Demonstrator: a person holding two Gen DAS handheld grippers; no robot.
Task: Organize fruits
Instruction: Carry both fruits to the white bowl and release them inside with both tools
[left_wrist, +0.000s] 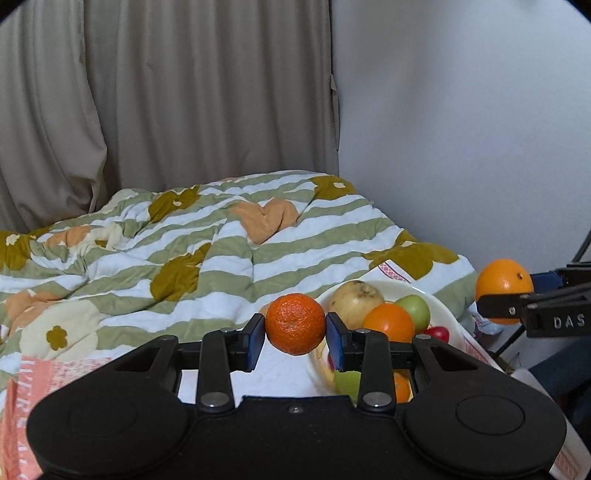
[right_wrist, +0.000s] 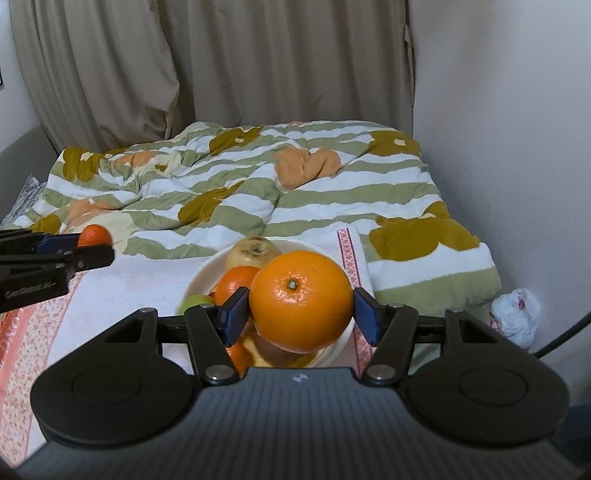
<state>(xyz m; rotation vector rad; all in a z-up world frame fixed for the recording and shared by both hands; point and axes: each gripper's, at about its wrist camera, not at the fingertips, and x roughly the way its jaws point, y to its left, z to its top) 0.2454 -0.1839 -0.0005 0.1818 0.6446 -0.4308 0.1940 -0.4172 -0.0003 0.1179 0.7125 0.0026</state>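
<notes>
A big beige curtain (right_wrist: 221, 66) hung in long folds across the back of the room. Beside it stood a plain white wall (right_wrist: 509, 129), soft and a bit grey in the dim light. Under them lay a bed with a puffy quilt (left_wrist: 221, 240) (green and white stripes, with brown and peach flowers). A white plastic bag (right_wrist: 515, 314) sat crumpled down by the wall.

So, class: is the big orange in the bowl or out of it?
Out. The right claw grips the big orange by its sides, lifted above the bowl, which holds other fruit.
</notes>
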